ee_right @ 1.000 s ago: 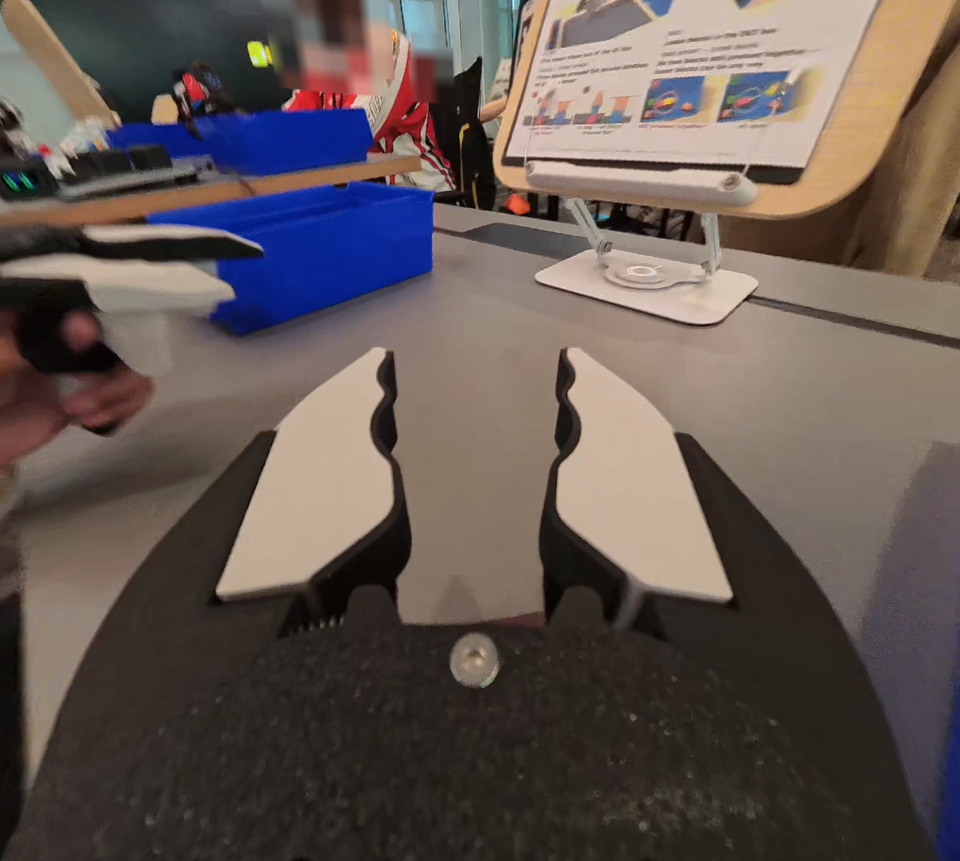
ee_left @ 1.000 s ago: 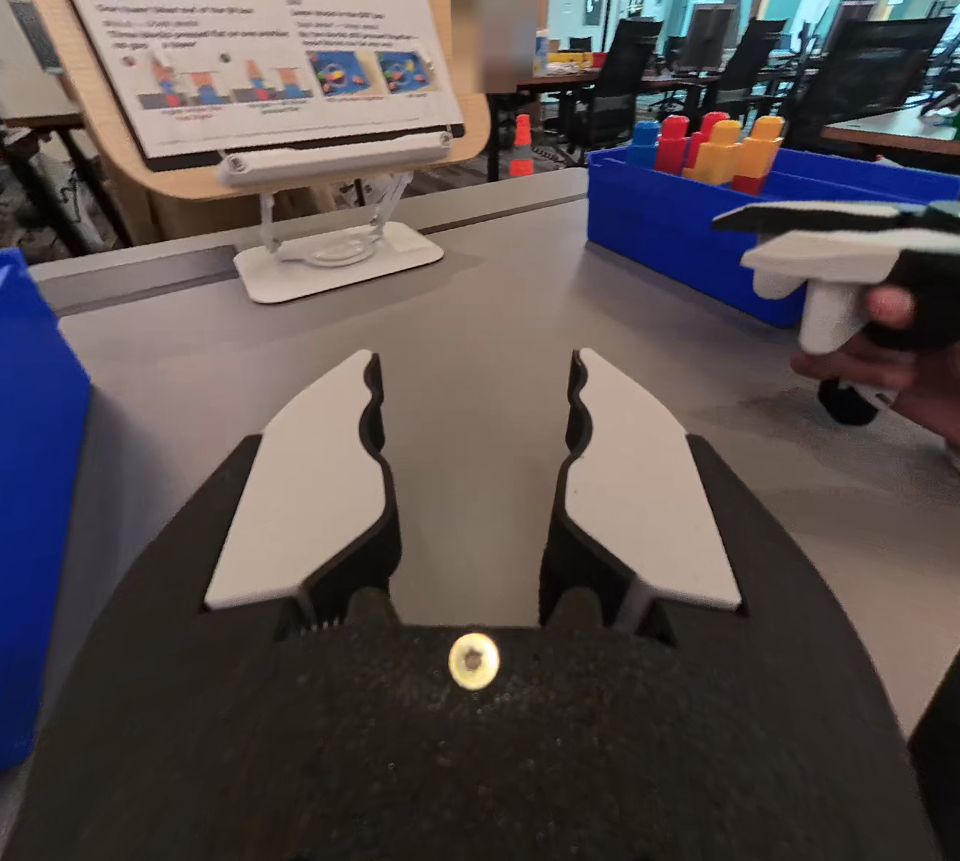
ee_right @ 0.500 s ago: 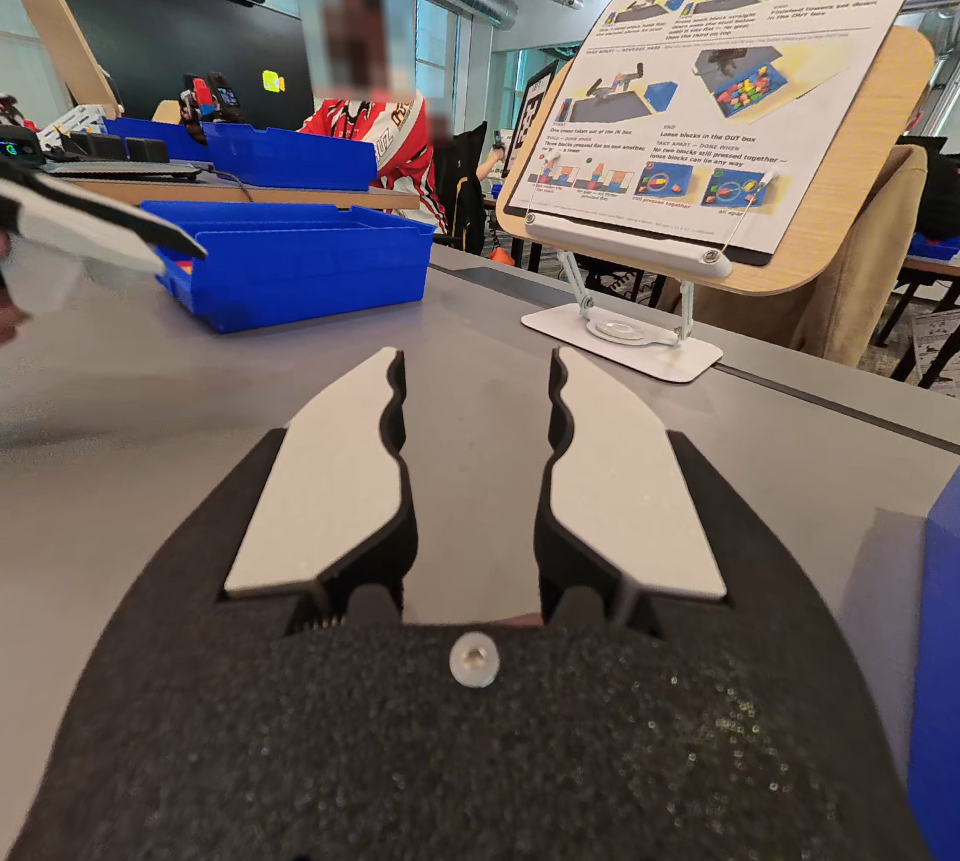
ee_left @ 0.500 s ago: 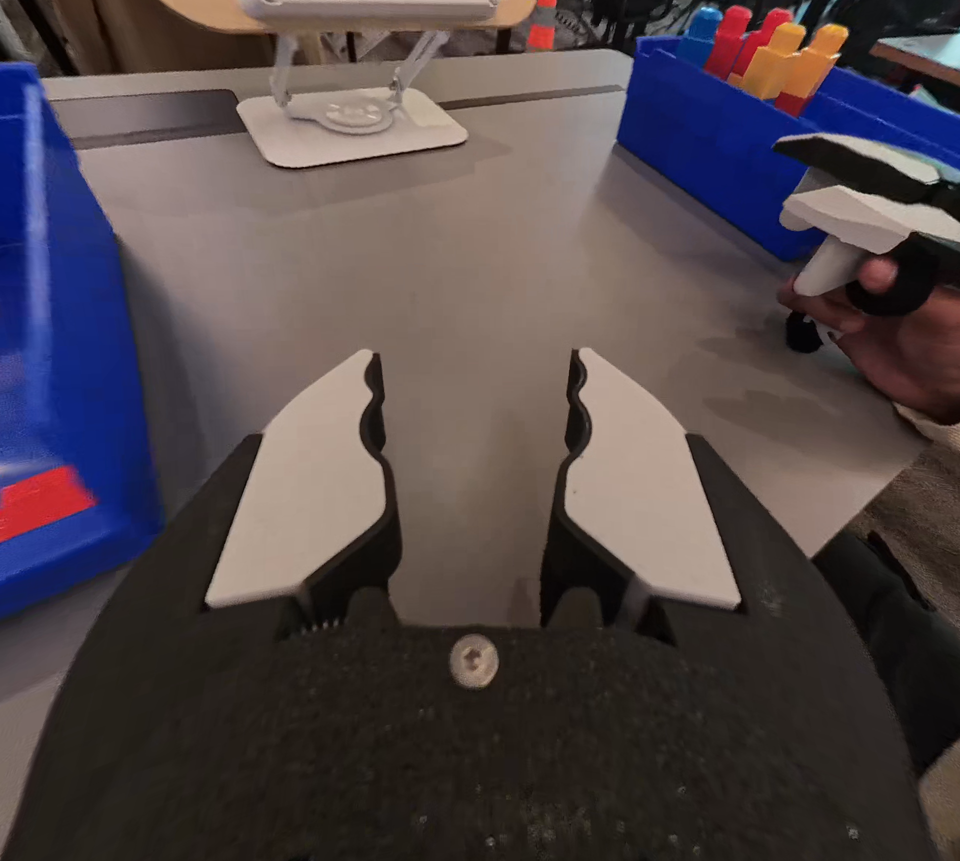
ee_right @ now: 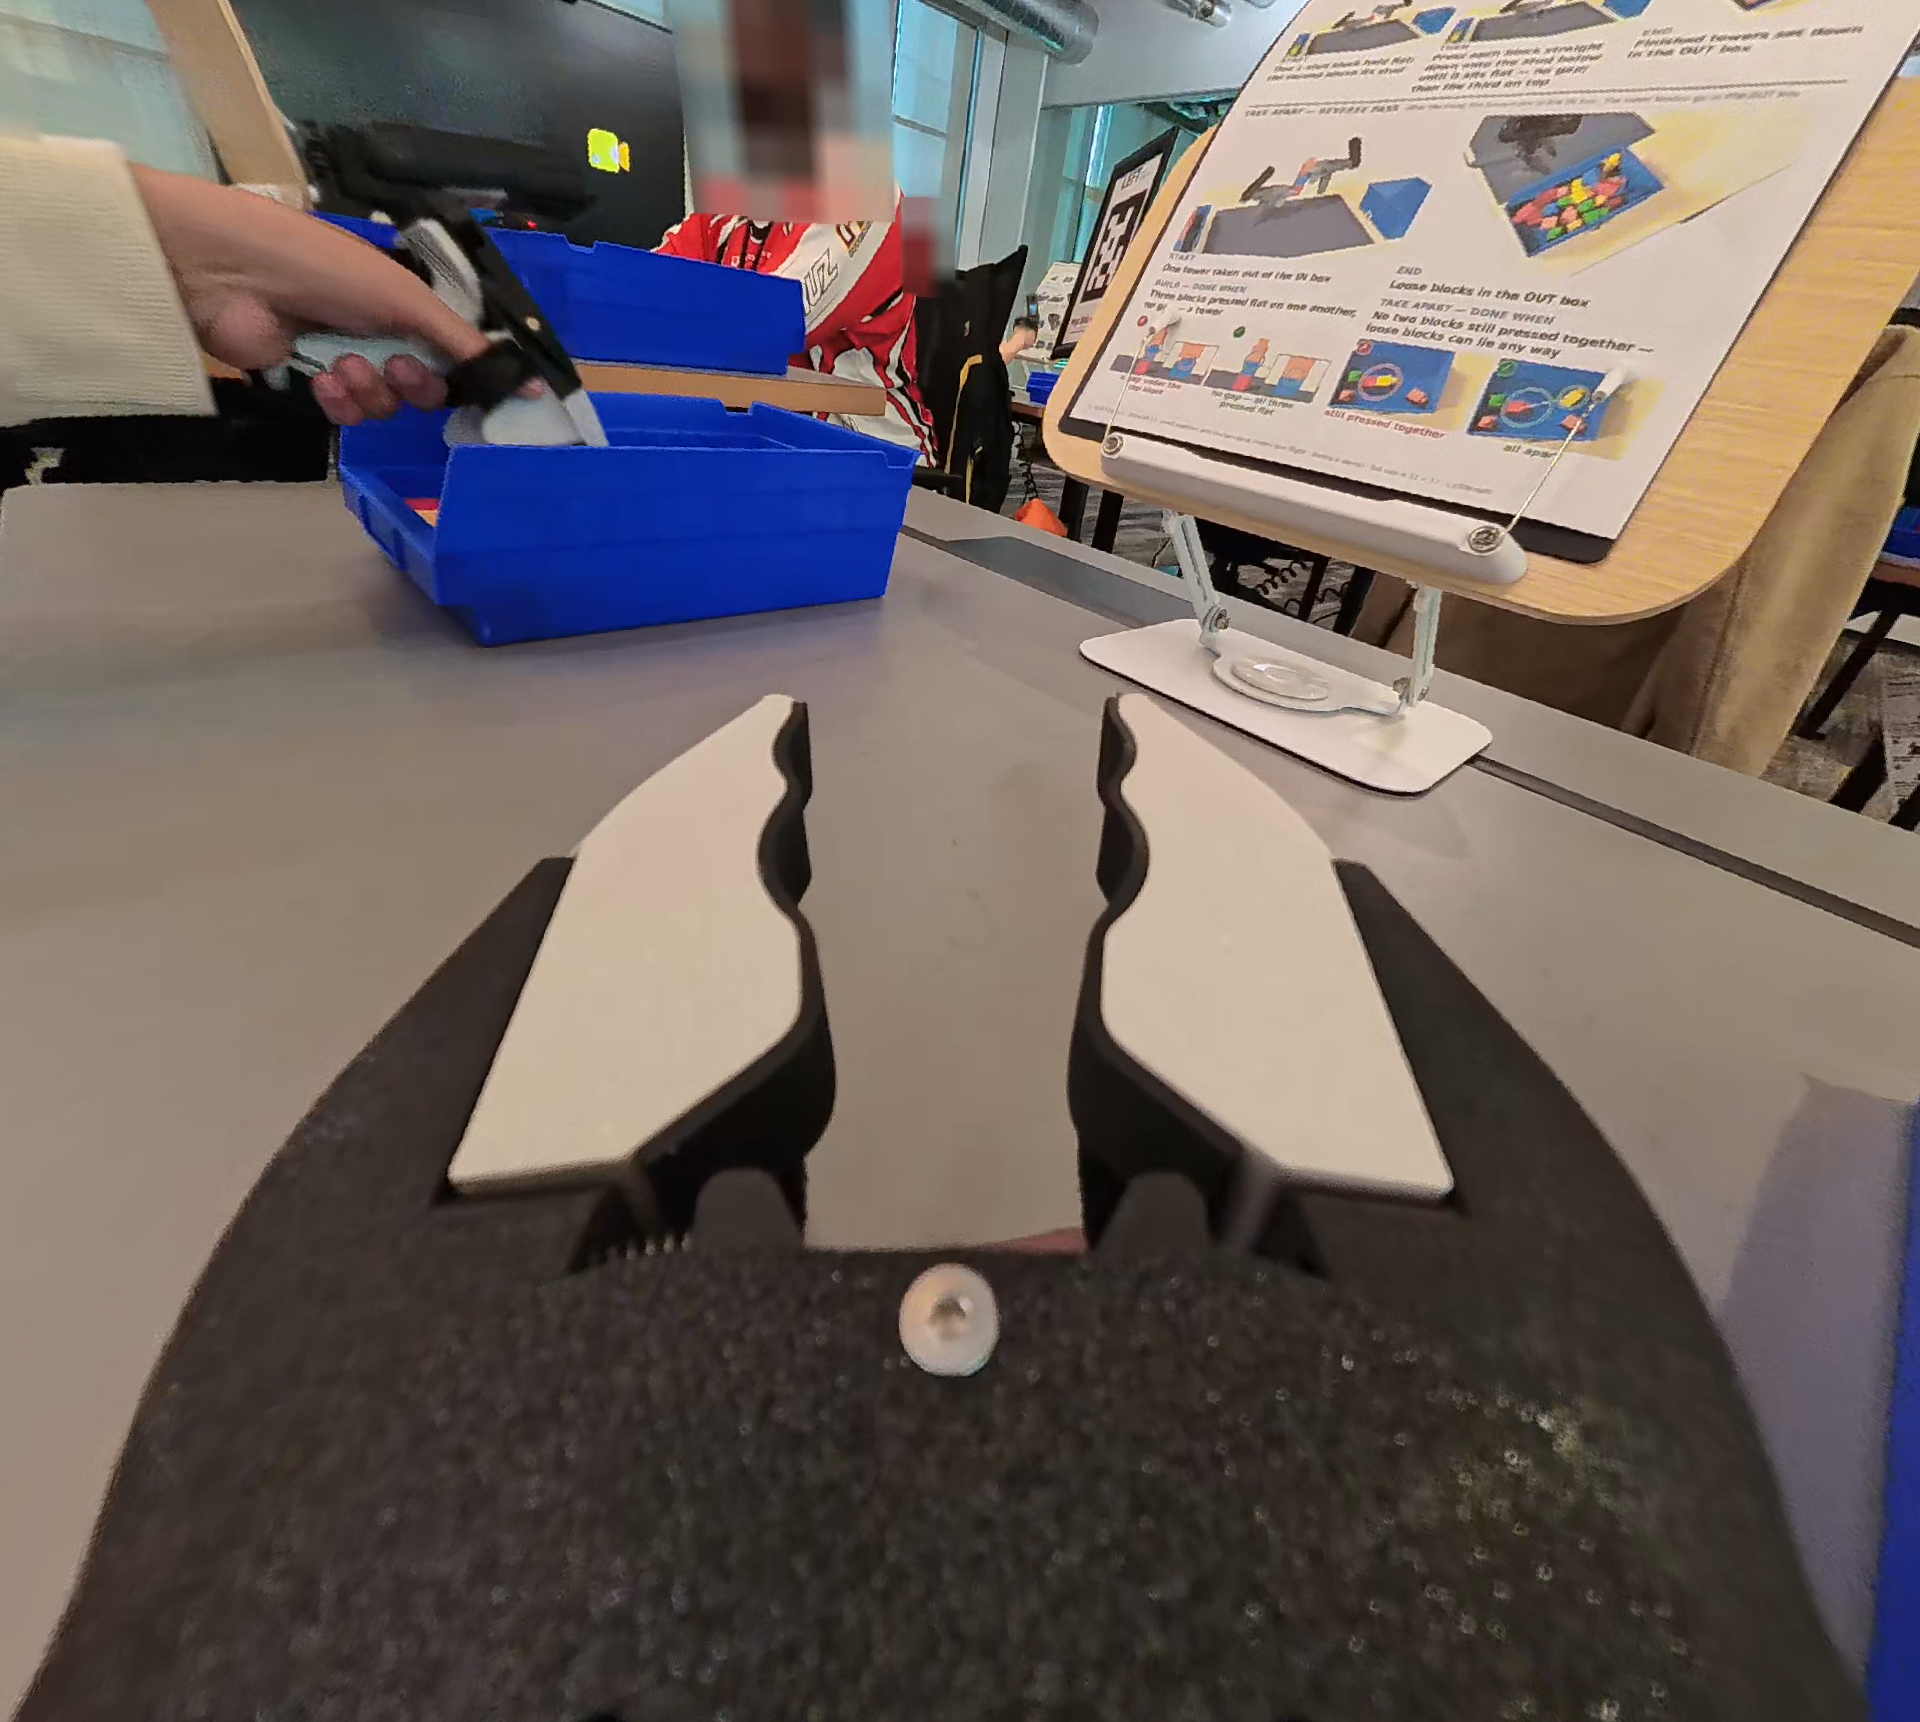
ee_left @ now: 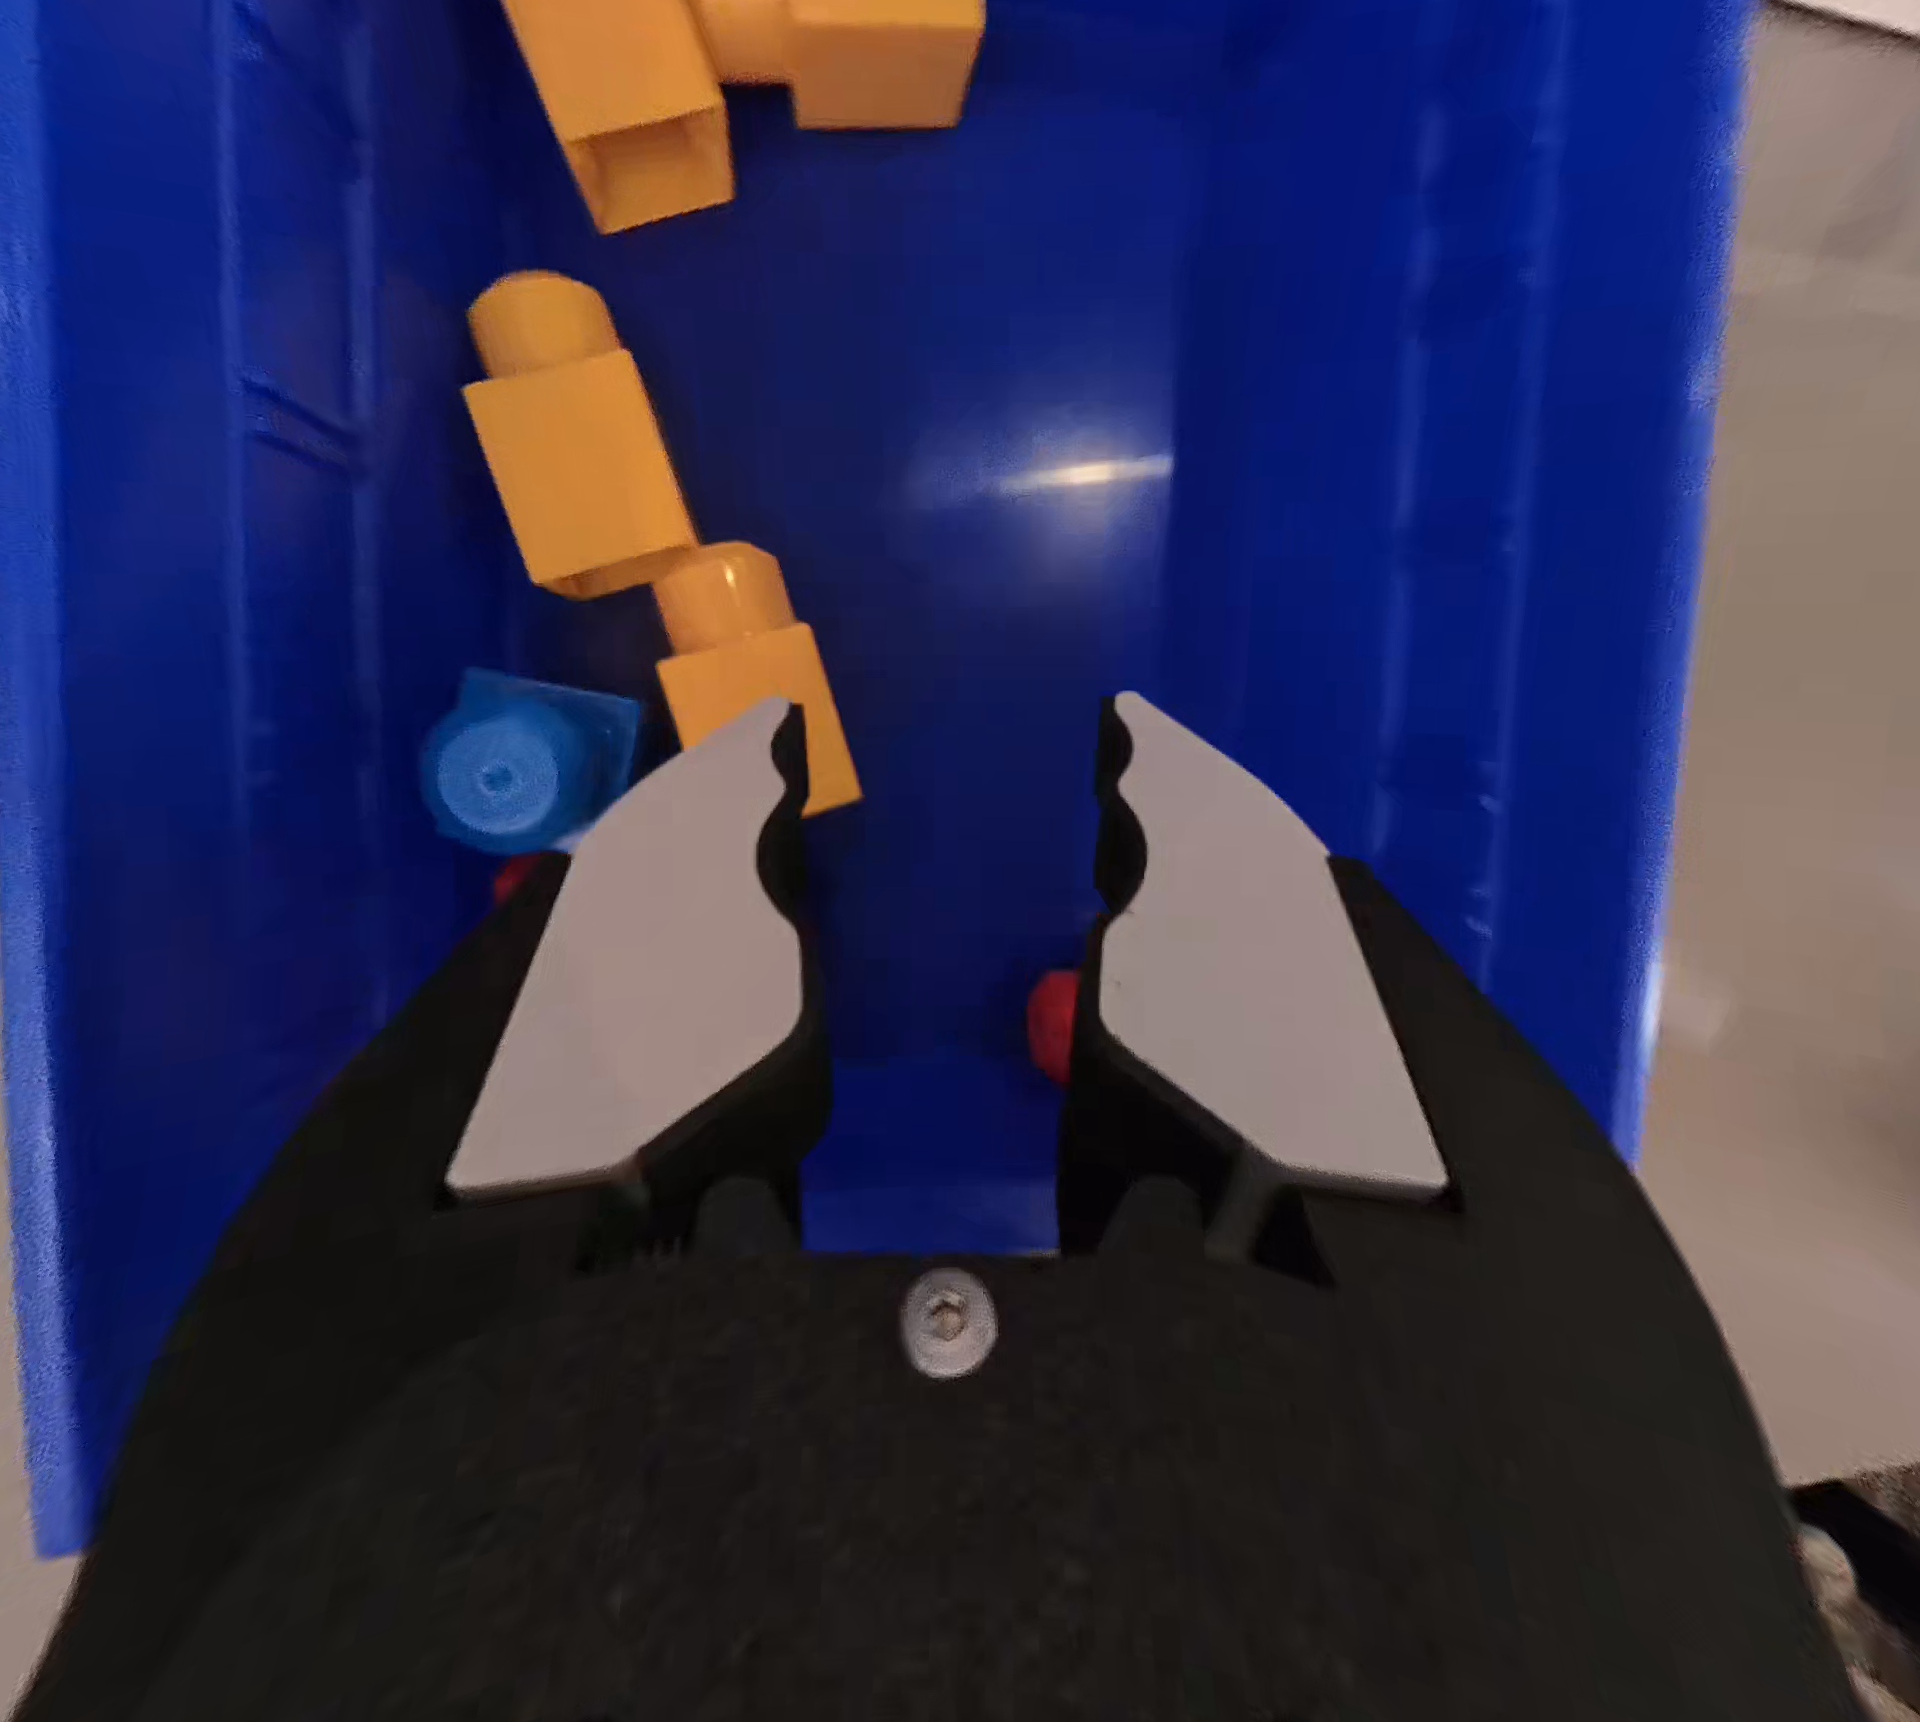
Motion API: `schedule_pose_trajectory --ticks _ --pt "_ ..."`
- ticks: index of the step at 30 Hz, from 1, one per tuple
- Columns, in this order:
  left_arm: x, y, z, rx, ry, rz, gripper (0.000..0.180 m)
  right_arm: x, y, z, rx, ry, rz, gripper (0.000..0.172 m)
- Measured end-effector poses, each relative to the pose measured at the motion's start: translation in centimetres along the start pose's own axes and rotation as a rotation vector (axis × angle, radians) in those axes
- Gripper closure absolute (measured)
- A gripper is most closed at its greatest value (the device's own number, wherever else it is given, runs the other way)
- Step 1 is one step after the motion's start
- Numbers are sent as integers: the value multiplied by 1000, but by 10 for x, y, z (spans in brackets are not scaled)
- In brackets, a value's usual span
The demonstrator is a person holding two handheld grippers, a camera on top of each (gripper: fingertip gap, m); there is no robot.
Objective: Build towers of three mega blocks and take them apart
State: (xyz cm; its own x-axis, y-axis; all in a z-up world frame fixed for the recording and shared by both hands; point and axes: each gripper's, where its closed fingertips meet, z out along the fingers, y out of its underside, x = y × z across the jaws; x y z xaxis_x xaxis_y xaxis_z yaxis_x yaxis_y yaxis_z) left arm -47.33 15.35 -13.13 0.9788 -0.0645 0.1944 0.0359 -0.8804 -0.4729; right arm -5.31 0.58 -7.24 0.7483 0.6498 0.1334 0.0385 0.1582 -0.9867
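From the left wrist view, your left gripper (ee_left: 951, 716) hangs nose-down inside the blue bin (ee_left: 1507, 425), fingers spread with nothing between them. Loose mega blocks lie along the bin's left side; the nearest yellow block (ee_left: 743, 685) sits just past your left fingertip, probably the one you are lining up on, though blur makes that uncertain.

From the right wrist view, your right gripper (ee_right: 951, 716) waits level over the grey table (ee_right: 312, 737), spread and holding nothing, ready to receive a block.
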Motion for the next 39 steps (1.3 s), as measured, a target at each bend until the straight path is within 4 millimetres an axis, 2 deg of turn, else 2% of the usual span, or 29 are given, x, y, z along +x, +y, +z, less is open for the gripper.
schedule_pose_trajectory --ticks 4,11,15,21,23,25,27,29,32,34,37,39 --pt "-17 -2 10 -61 -81 -38 126 1 -1 -1 11 -6 21 119" --pt "-33 11 15 -128 -179 -38 127 -1 -1 -1 7 -18 19 119" --pt "-31 20 23 -182 -178 -35 125 -3 0 0 1 -26 7 119" --pt "-37 29 40 -263 -218 -25 141 -3 -1 0 4 -27 15 120" --pt "-37 27 39 -272 -241 9 142 -3 -1 0 5 -28 15 120" --pt "-28 24 35 -271 -201 44 142 -3 -1 0 6 -29 14 121" --pt "-14 12 20 -211 -159 90 142 -3 -1 -1 7 -28 14 121" --pt "6 0 -6 -142 -137 183 142 -2 -1 -1 9 -26 17 122" --pt "55 -13 -46 -22 -71 377 143 1 -3 -2 20 -12 19 123" --pt "104 -13 -63 37 30 487 143 3 -4 -3 27 -2 30 124" --pt "180 4 -64 14 187 639 143 8 -8 -6 50 9 53 124" --pt "219 16 -46 -35 216 763 142 9 -8 -7 52 5 71 124"
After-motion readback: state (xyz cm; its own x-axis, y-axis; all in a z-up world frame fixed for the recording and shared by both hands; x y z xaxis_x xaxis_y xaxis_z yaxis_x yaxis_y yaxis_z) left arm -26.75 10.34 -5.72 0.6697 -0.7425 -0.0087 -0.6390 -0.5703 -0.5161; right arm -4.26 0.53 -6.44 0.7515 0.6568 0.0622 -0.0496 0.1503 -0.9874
